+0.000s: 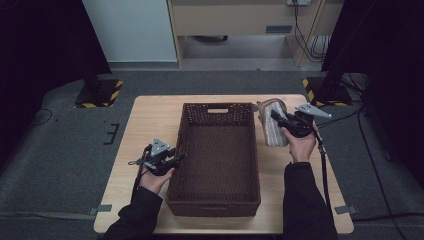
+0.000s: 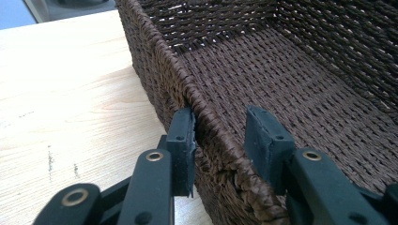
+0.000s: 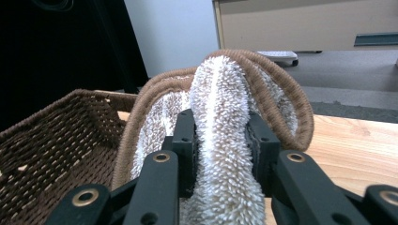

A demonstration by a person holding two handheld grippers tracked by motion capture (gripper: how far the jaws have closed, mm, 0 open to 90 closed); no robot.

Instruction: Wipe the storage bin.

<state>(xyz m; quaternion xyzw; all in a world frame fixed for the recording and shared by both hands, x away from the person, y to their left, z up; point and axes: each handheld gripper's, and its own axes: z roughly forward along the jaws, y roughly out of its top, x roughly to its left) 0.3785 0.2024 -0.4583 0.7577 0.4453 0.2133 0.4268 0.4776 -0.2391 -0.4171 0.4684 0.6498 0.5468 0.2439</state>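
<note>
From the high view I had the brown wicker basket (image 1: 215,155) sitting mid-table on the light wooden table (image 1: 150,120), long side running away from me, with its woven floor bare. My left gripper (image 1: 172,161) was down at the basket's left wall, near the front corner, and in the left gripper view its jaws straddled the braided rim (image 2: 206,136): the outer pad (image 2: 184,140) sat right against the outside of the weave, the inner pad (image 2: 265,140) stood off the inside face with a gap showing, so I read those jaws as spread, not clamped. Over on the other side, my right gripper (image 1: 276,117) was just beside the basket's right wall, towards the far end. In the right gripper view both pads were sunk into the fluffy cream pile of a folded towel (image 3: 220,140) with a brown bound edge, pinching the fold between them. The towel (image 1: 272,125) sat just outside the basket, close against the right rim; I couldn't tell whether it touched the table.
</note>
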